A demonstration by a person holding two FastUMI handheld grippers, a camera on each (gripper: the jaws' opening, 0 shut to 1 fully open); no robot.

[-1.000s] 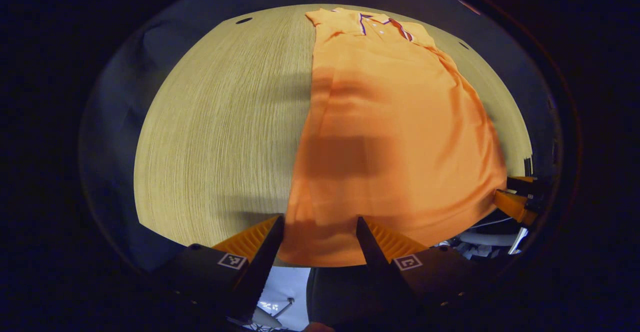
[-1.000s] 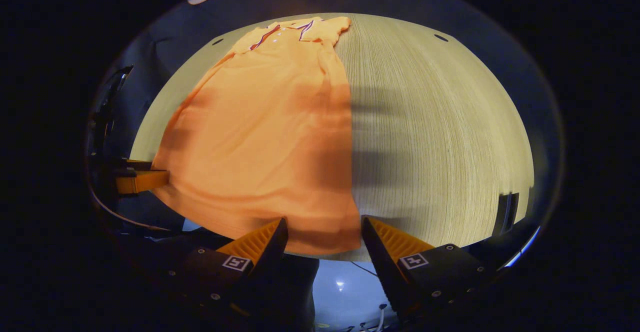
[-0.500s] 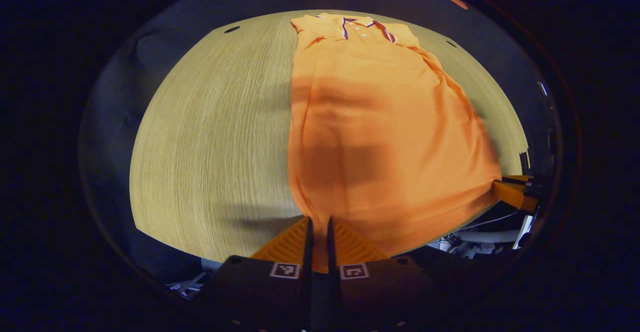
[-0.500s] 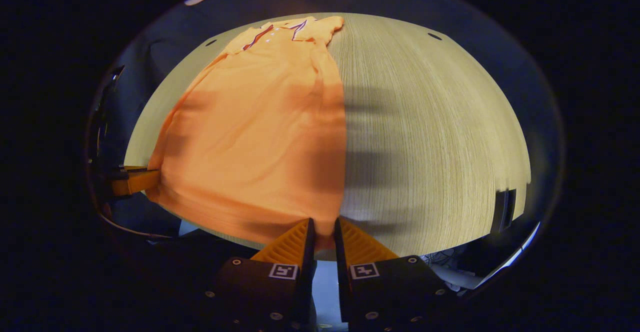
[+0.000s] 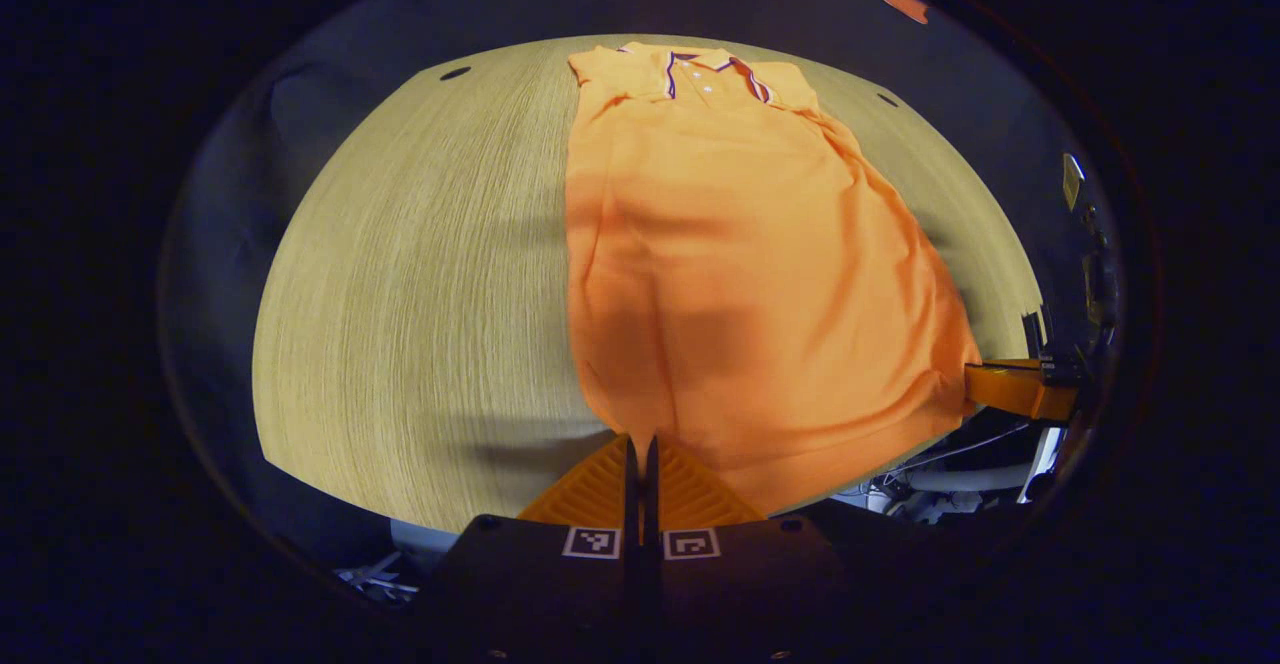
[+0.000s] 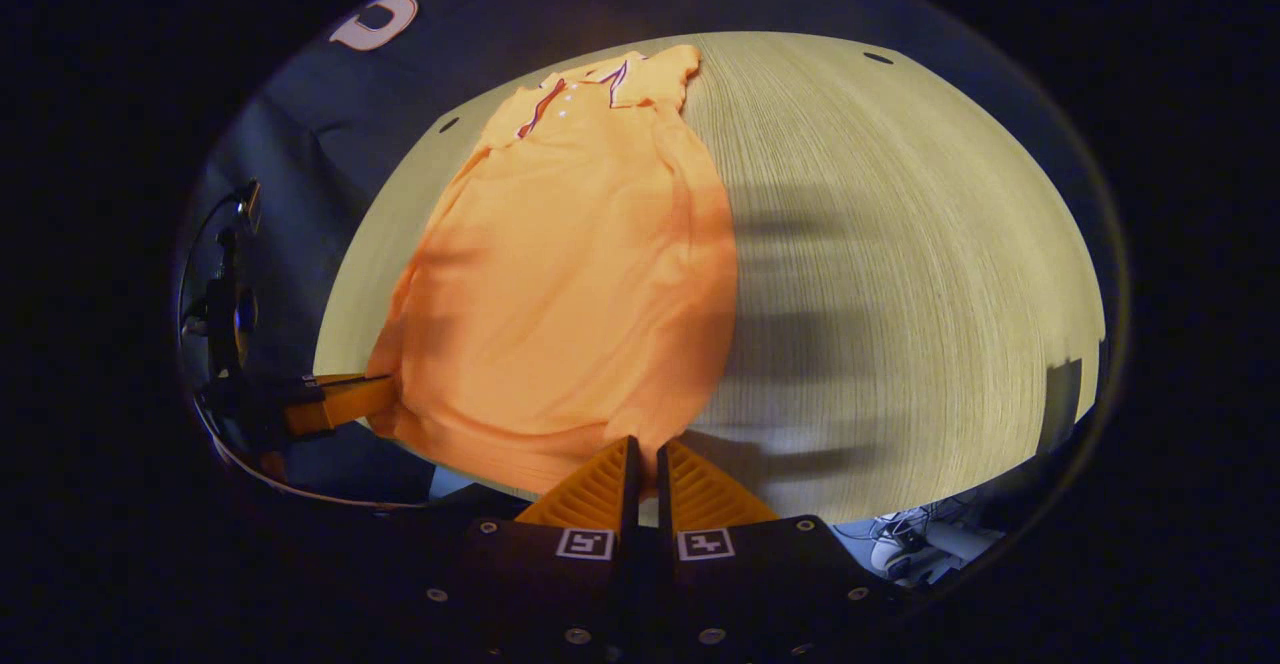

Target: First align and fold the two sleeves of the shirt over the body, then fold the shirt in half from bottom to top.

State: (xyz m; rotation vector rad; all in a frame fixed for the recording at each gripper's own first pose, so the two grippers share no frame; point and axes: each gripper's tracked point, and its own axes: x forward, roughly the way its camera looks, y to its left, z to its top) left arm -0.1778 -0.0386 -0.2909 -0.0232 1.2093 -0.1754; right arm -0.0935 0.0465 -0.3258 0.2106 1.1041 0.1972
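Observation:
An orange polo shirt (image 5: 740, 264) lies on the wooden table (image 5: 400, 294) with its collar at the far end and both sleeves folded in over the body. My left gripper (image 5: 640, 441) is shut on the near left corner of the shirt's hem. In the right gripper view the shirt (image 6: 570, 284) stretches away from me, and my right gripper (image 6: 645, 444) is shut on the hem's other corner. The hem edge is lifted slightly off the table between the two grippers. Each gripper also appears at the side of the other's view, the right gripper (image 5: 1010, 389) and the left gripper (image 6: 335, 402).
The table (image 6: 900, 274) runs wide and bare beside the shirt on both sides. Small dark holes (image 5: 455, 73) mark its far corners. Cables and booth gear (image 5: 960, 464) hang below the near table edge.
Both grippers went from open to shut on the hem corners. They have since lifted a little and drawn the bottom edge up, so the shirt looks shorter and narrower at its near end.

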